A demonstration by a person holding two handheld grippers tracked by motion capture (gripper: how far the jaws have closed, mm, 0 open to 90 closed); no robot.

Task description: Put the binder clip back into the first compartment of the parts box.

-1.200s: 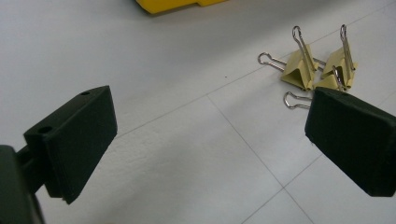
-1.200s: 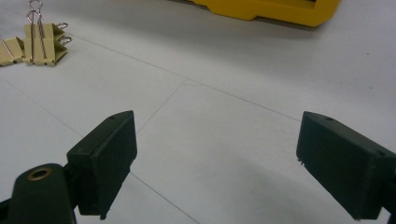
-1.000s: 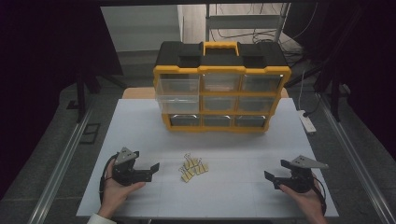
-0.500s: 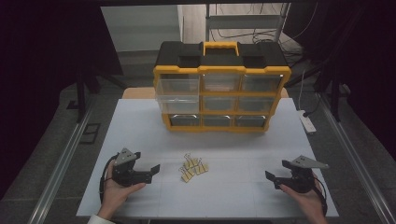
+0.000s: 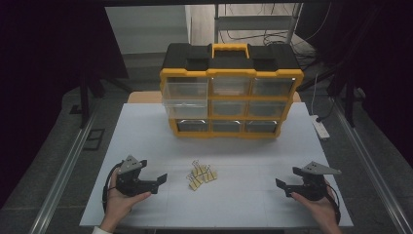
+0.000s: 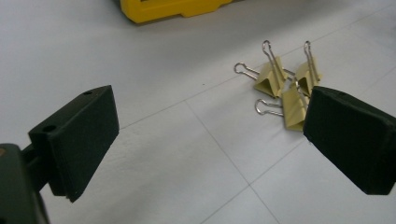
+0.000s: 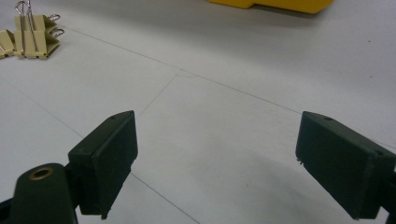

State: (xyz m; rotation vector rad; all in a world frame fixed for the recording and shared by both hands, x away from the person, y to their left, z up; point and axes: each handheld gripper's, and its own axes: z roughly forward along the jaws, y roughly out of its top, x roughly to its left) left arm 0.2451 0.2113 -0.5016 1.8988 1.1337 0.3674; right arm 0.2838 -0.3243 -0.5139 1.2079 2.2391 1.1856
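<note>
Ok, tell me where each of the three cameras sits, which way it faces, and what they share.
High view: above the person's side, looking forward and down on the white table, drawer organizer, both hands and tongs.
Left gripper view: rides the left tongs, jaws apart, facing the binder clips.
Right gripper view: rides the right tongs, jaws apart, facing bare tabletop, clips far left.
Shared: all three show the clips and the organizer's yellow base.

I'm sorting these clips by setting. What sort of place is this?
Probably a lab or workshop recording station: a white table under dark surrounds, a yellow-and-black drawer organizer with one drawer pulled out, loose cables and a power strip on the floor.
</note>
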